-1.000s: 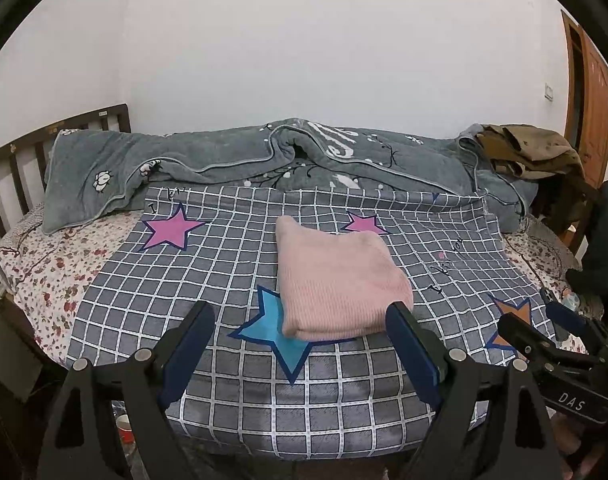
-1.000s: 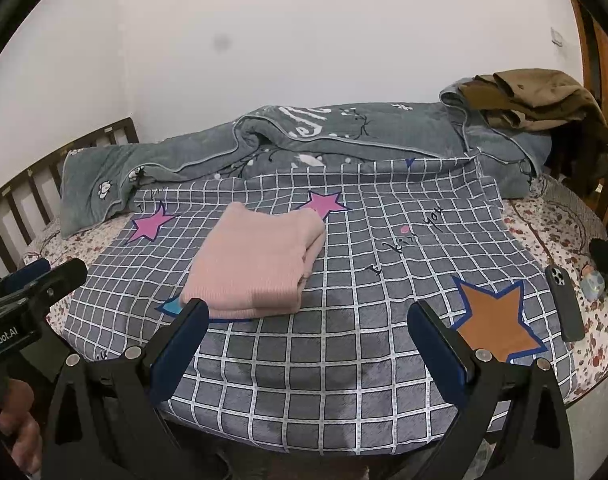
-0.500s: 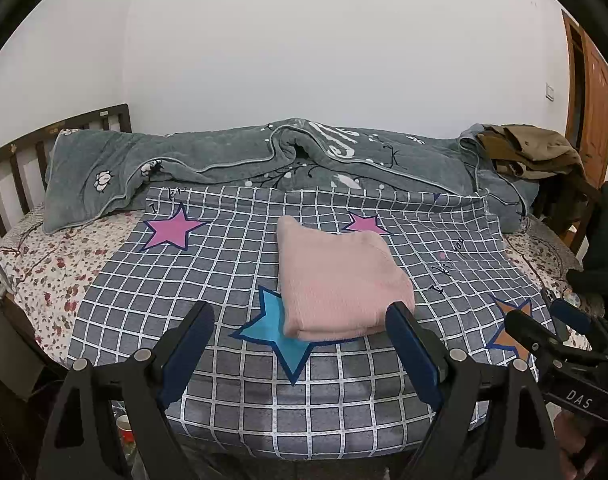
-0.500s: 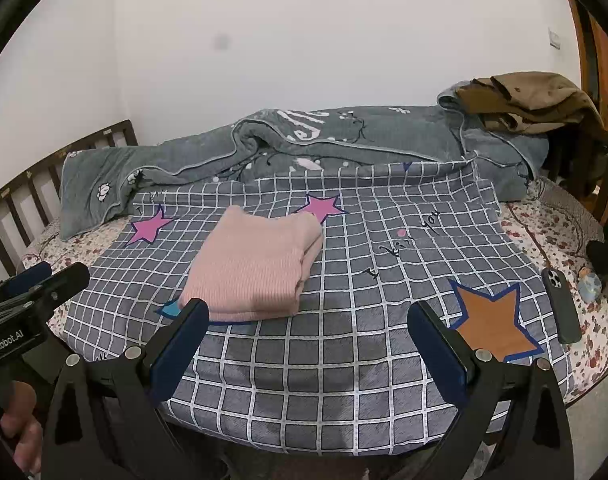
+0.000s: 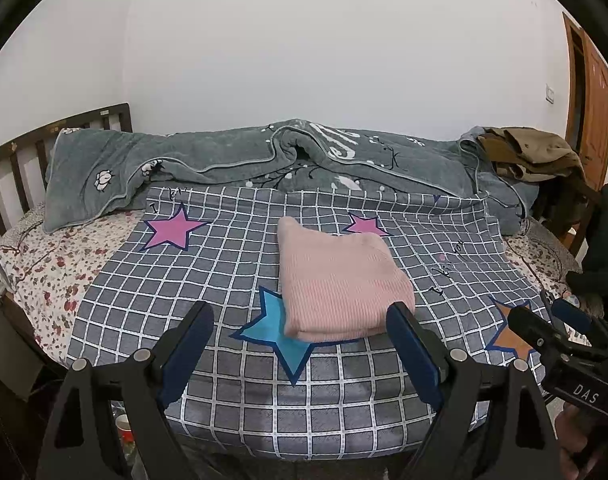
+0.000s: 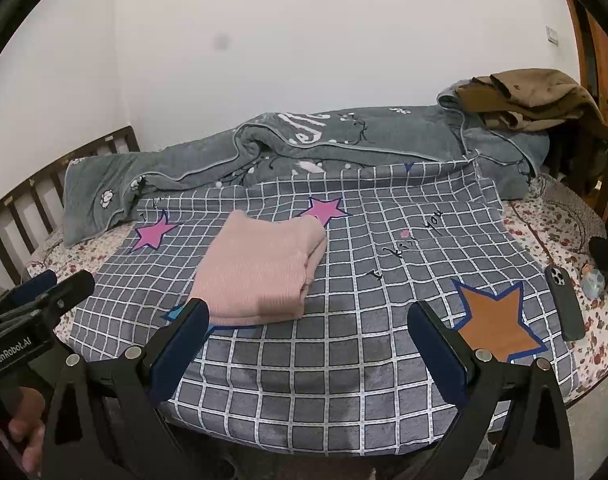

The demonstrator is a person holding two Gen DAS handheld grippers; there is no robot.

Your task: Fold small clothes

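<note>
Black-framed and blue-padded, the left gripper (image 5: 299, 340) hangs at six o'clock with jaws spread and nothing between them; the right gripper (image 6: 310, 340) is likewise spread and empty, both held back at the bed's near edge, probably because no grasp is needed now. Just beyond them the pink knit garment (image 5: 340, 284) lies already folded into a neat rectangle on the checked sheet (image 5: 183, 276), partly covering a blue star (image 5: 271, 328), so the fold looks finished. At two o'clock in the right view a phone (image 6: 564, 300) rests aside; at twelve, the grey quilt (image 5: 223, 160) is bunched against the wall
</note>
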